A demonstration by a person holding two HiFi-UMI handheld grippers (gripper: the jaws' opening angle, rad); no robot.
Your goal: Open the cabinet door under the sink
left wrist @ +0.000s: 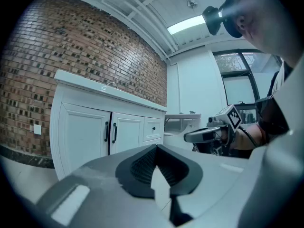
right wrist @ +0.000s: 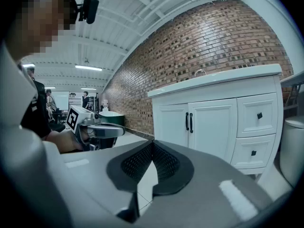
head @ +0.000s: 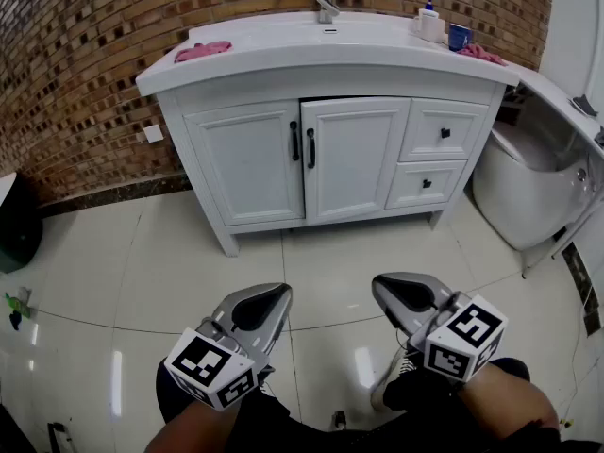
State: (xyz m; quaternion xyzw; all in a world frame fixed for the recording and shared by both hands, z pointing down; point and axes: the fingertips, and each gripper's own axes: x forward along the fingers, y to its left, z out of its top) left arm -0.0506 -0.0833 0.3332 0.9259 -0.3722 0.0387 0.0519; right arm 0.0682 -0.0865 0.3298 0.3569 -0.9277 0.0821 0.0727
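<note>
Cabinet doors (head: 354,157): sitting shut under the sink (head: 326,34), black handles (head: 302,145) meeting at the centre.
Left tongs (head: 272,300): hovering over the floor (head: 189,262), well in front of the Cabinet doors, clenched on nothing.
Right tongs (head: 389,289): hovering equally far from the Cabinet doors (also clenched, empty).

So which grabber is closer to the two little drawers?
Right. The right gripper is over the floor, in front of the right door next to the drawers; the left gripper is farther left, facing the left door.

White cabinet (head: 351,163), black handles (head: 310,147), red-brown brick wall (head: 85,55), pink cloth (head: 203,51), blue cup (head: 459,36), white floor tiles (head: 189,262)
</note>
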